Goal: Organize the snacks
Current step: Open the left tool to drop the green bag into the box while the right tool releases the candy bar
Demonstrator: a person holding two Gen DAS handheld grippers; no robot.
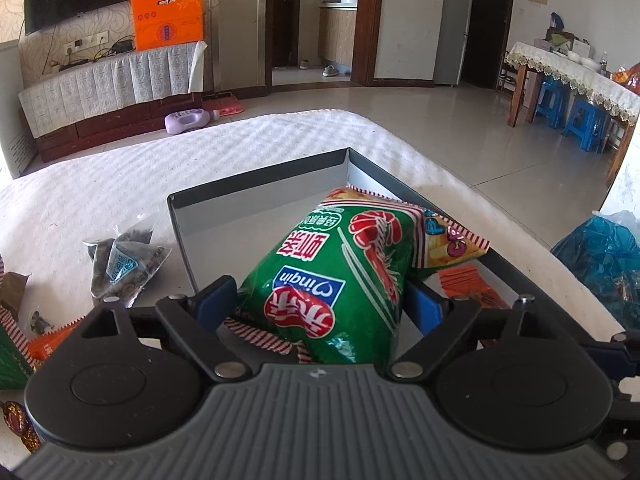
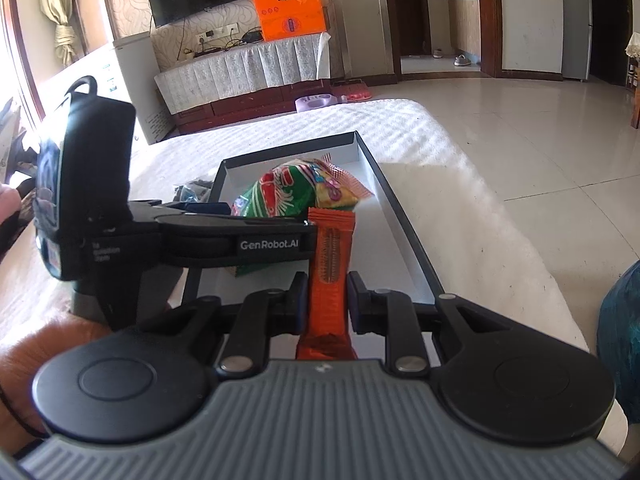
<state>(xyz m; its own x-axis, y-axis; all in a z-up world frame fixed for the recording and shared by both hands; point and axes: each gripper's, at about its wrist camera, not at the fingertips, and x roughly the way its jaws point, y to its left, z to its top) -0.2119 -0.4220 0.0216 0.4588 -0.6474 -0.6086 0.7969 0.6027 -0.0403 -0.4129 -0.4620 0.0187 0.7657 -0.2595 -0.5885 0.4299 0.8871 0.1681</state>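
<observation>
Lying in the tray, the green shrimp-printed bag sits between the spread left tool; the right tool pinches an orange bar.

White textured bed, open grey tray lying on it, clear bag of dark snacks beside the tray, loose wrappers at the left edge

One shallow box sits on the white-covered tabletop. In it lie two puffed snack bags, one green and one yellow, plus one flat orange packet. One orange bar stands between the right-hand jaws. Outside the box, toward the tabletop's left edge, lie two clear pouches of dark pieces. Two blue stools stand on the floor.
</observation>
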